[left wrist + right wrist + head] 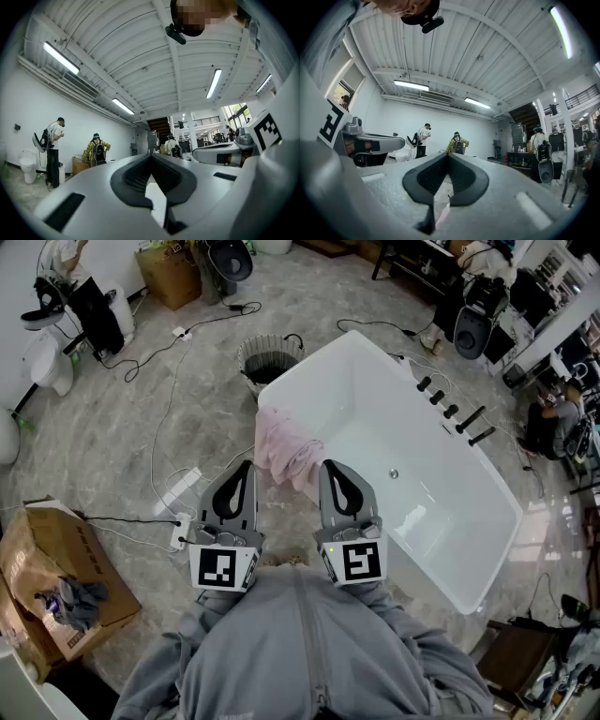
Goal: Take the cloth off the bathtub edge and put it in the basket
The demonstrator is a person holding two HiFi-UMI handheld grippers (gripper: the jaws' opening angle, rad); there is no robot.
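A pink cloth [284,452] hangs over the near left corner of the white bathtub [314,364]. The round wire basket [270,360] stands on the floor just beyond the tub's far left end. In the head view my left gripper [247,465] and right gripper [327,466] are held side by side, close to the body, on either side of the cloth and short of it. Both are shut with nothing in them. The left gripper view shows its jaws [151,157] closed and pointing out across the room. The right gripper view shows the same for its jaws [448,156].
Black taps [453,412] line the tub's far rim. Cables and a power strip [182,532] lie on the marble floor at left, beside an open cardboard box [37,559]. Several people [423,139] stand by the far wall, with equipment around the room.
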